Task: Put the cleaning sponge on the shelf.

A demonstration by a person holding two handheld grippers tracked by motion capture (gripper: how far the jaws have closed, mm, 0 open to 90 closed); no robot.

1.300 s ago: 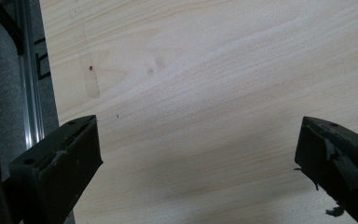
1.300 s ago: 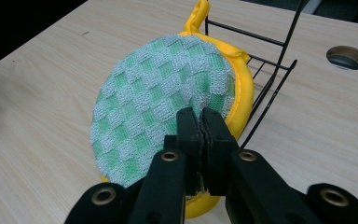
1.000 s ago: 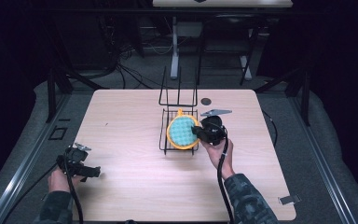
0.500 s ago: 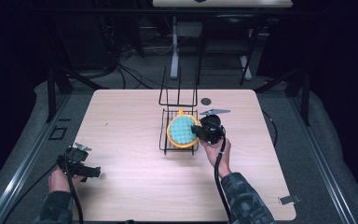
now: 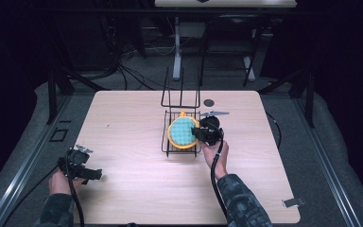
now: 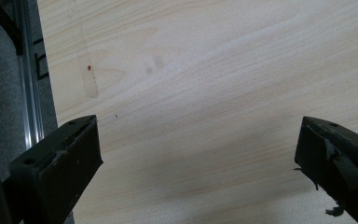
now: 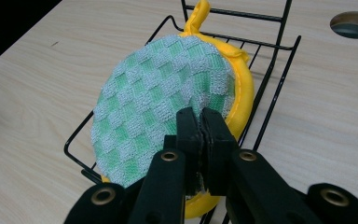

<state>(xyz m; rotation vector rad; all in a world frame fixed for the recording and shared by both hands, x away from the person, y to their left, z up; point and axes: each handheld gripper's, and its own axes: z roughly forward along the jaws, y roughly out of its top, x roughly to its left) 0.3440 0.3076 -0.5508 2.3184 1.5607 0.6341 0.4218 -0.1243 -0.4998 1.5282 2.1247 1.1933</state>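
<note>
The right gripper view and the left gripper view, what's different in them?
The right gripper view has a green-checked round scrubber with a yellow rim in a black wire rack, pinched by the right gripper, plus a round table hole. The left gripper view has the left gripper, wide open, and a metal rail. Both show the wooden table.

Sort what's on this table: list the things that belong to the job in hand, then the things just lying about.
In the job:
- round green-and-yellow scrubbing pad
- black wire rack
- right gripper, shut on the pad's edge

Lying about:
- left gripper, open over bare table
- round hole in tabletop
</note>
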